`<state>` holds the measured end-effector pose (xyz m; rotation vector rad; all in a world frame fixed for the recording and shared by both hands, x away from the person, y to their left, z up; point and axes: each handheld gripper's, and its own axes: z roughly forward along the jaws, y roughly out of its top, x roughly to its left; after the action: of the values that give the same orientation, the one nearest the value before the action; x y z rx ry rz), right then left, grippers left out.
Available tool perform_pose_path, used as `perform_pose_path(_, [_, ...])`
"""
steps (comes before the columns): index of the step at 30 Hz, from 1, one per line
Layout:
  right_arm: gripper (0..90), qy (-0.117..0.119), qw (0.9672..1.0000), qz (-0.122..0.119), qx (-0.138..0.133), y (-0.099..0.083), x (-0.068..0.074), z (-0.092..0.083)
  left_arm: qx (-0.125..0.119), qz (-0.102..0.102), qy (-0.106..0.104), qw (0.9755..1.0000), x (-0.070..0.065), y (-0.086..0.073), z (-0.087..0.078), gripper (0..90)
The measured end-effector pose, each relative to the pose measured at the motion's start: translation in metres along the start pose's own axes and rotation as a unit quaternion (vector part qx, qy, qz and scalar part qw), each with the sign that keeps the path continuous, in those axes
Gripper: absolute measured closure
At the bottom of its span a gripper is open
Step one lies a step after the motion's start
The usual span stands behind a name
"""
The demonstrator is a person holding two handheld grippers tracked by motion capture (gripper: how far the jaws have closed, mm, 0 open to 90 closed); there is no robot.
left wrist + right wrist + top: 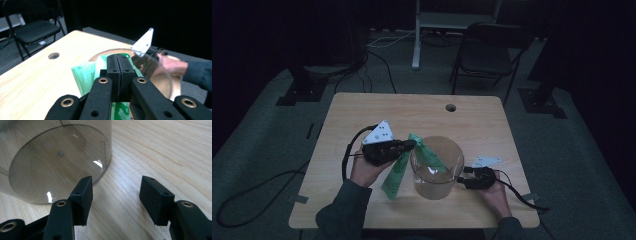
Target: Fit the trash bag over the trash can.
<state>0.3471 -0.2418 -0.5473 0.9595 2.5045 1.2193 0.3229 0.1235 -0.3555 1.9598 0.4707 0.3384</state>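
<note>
Green plastic was what we held: our left tongs (pixel 411 145) were clamped shut on the bag (pixel 398 172), near its upper end. That hand (pixel 366 170) came in from the lower left, wrist raised, the tongs pointing level toward the jar (pixel 437 167). The bag's top lay against the jar's rim, and the rest hung down slanting along the jar's left side toward the worktop (pixel 362 115). In the left gripper view the two pads (pixel 113 72) met with green film pinched between them. Our right hand (pixel 496 196) rested low on the worktop at the jar's right. The right tongs (pixel 115 198) stood open and empty, just beside the jar's base; whether they touched it, we could not tell.
</note>
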Motion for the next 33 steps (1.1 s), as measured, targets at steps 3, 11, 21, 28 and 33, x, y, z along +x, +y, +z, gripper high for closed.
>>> perform_pose_path(3, [43.1,0.0,1.0,0.0,0.0,0.0,0.0,0.0,-0.002,-0.001,0.004,1.0,0.001,0.0,0.0,89.3])
perform_pose_path(11, [43.1,0.0,1.0,0.0,0.0,0.0,0.0,0.0,0.02,-0.002,-0.018,0.9996,-0.012,-0.011,0.018,88.7])
perform_pose_path(21, [43.1,-0.001,1.0,0.0,0.001,0.0,0.001,0.0,0.014,-0.033,-0.025,0.999,-0.014,-0.037,0.016,67.7])
perform_pose_path(28, [43.1,-0.002,1.0,0.0,0.001,0.0,0.001,0.0,0.023,-0.043,-0.027,0.9984,-0.016,-0.053,0.009,62.6])
perform_pose_path(33, [43.1,-0.004,1.0,-0.003,0.001,-0.001,0.002,-0.001,0.025,-0.055,-0.03,0.9977,-0.019,-0.066,0.013,61.0])
